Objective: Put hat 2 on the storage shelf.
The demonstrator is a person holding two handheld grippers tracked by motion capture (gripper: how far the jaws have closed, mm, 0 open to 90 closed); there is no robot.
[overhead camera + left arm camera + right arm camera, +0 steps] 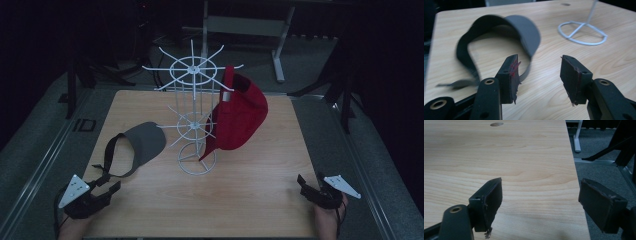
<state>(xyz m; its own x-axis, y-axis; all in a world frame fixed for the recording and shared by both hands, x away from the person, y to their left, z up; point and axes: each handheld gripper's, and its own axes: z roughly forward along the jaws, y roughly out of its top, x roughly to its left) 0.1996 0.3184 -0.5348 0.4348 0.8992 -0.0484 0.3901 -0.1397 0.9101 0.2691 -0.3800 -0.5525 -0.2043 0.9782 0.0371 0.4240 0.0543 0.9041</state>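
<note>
High view: left hand-held gripper (111,186) sits at the near-left worktop (260,200) edge, jaws apart, nothing between the pads. In the left gripper view the same left hand-held gripper (539,72) stands open, with the grey visor (499,40) just beyond its left jaw; whether the strap touches that jaw is unclear. Visor (135,147) lies flat on the worktop, just left of the white wire rack (195,115), brim toward the rack, strap loop toward the gripper. Red cap (240,115) hangs on the rack's right side, brim down near the rack's base ring. Right hand-held gripper (306,189) is well right of the rack at the near-right edge. In the right gripper view the right hand-held gripper (540,200) is wide open over bare worktop (511,157), empty.
</note>
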